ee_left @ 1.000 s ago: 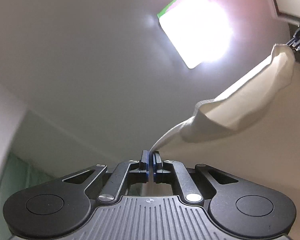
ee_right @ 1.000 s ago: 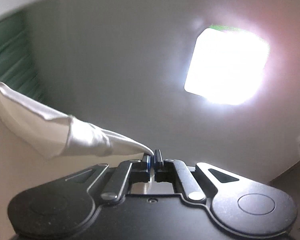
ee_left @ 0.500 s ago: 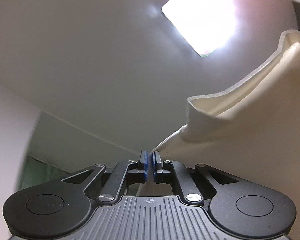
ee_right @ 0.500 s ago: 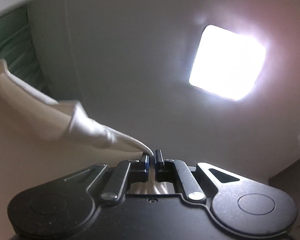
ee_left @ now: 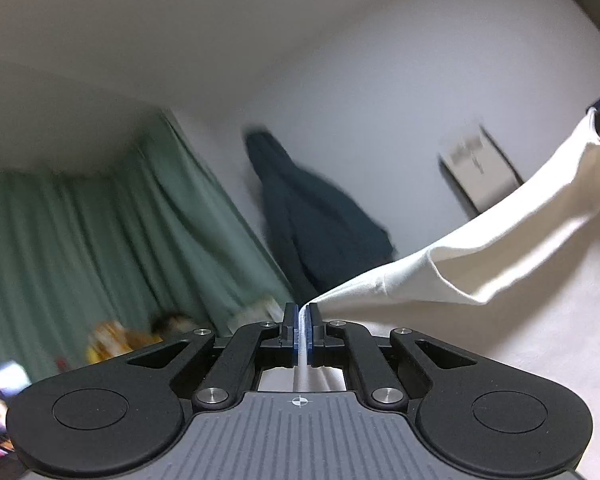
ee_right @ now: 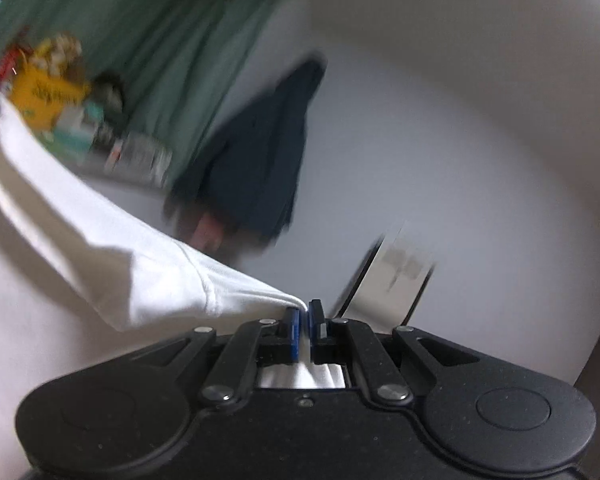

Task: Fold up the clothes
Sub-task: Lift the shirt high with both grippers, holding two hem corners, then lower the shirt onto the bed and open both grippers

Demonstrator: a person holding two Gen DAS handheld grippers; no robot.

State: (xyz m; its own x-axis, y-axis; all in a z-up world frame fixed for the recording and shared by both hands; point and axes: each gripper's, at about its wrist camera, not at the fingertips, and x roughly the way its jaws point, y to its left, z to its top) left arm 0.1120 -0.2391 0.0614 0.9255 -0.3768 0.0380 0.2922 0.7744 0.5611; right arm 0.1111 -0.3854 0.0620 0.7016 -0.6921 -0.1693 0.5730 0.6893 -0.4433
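Now white garment (ee_left: 480, 256) taut between both clamped jaws.

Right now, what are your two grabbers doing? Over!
Left gripper shut on white shirt. Right gripper shut on its other corner. Shirt stretched between them, in the air. Nothing in the way.

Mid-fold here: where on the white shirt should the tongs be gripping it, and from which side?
At the two shoulder corners beside the sleeve seams, each taken from its own outer side, as now. The left tongs and right tongs are each shut on a thin pinch of the white shirt, so the cloth hangs spread between them. The seam probably resists slipping there.
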